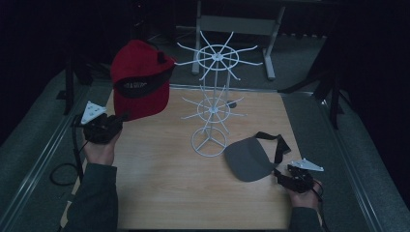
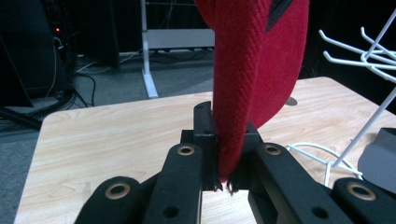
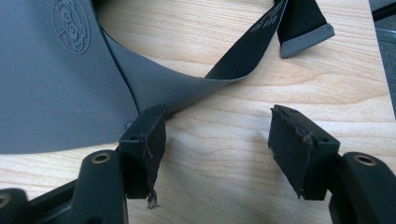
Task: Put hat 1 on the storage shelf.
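Note:
A red cap [image 1: 140,79] with a dark brim hangs in the air at the left, level with the top of a white wire rack [image 1: 212,96]. My left gripper [image 1: 122,117] is shut on its lower edge; in the left gripper view the red fabric [image 2: 252,70] is pinched between the jaws of that gripper [image 2: 224,156]. A grey visor [image 1: 251,157] with a black strap lies flat on the table at the right. My right gripper [image 1: 283,176] stands open just beside it. In the right gripper view, that gripper [image 3: 217,140] has bare wood between its jaws and the visor [image 3: 56,84] by the left jaw.
The rack stands mid-table on a round wire base [image 1: 209,141], with thin hooks [image 2: 369,60] spreading at two levels. The wooden table [image 1: 169,193] has dark grey floor around it. A white desk frame [image 1: 237,24] stands beyond the far edge.

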`<action>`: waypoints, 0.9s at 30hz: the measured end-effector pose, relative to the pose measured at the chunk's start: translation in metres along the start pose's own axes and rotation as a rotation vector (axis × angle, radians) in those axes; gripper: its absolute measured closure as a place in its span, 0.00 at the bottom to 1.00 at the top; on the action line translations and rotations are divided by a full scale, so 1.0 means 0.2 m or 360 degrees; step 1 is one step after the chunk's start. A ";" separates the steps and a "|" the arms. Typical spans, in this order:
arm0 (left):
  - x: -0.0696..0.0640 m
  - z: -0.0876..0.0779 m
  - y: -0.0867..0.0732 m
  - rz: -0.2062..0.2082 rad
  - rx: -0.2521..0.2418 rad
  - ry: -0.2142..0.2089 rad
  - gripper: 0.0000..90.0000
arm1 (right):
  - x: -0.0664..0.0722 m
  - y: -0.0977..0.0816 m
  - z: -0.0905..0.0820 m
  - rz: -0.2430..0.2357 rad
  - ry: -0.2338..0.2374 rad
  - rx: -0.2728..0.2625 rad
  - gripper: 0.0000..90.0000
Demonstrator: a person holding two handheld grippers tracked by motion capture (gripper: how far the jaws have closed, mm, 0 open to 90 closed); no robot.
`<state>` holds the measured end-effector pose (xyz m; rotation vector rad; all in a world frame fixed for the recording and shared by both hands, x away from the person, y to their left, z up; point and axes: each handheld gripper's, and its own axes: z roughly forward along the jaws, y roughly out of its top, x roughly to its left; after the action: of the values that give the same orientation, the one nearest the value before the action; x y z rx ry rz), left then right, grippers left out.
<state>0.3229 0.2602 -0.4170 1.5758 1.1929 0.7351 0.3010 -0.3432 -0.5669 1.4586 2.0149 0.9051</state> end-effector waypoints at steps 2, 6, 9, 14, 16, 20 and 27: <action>0.00 -0.01 0.01 0.0007 -0.0008 0.0001 0.95 | 0.00 0.00 0.00 0.0000 0.0000 -0.0002 0.41; 0.00 -0.02 0.04 0.0005 -0.0026 0.0000 0.95 | 0.00 0.00 0.00 -0.0002 0.0000 -0.0001 0.41; 0.00 -0.03 0.05 -0.0030 -0.0035 -0.0035 0.95 | 0.00 0.00 0.00 -0.0004 0.0000 0.0000 0.41; -0.02 -0.05 0.08 -0.0019 -0.0056 -0.0047 0.95 | 0.00 0.00 0.00 0.0000 0.0000 -0.0002 0.41; -0.03 -0.05 0.09 -0.0019 -0.0066 -0.0049 0.95 | 0.00 0.00 0.00 0.0000 0.0000 -0.0003 0.41; -0.04 -0.06 0.11 -0.0014 -0.0071 -0.0047 0.95 | 0.00 0.00 0.00 0.0000 0.0000 -0.0001 0.41; -0.06 -0.07 0.14 -0.0006 -0.0085 -0.0048 0.95 | 0.00 0.00 0.00 0.0001 0.0000 -0.0001 0.41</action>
<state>0.3158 0.2539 -0.3853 1.5348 1.1450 0.7325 0.3011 -0.3431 -0.5669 1.4589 2.0141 0.9061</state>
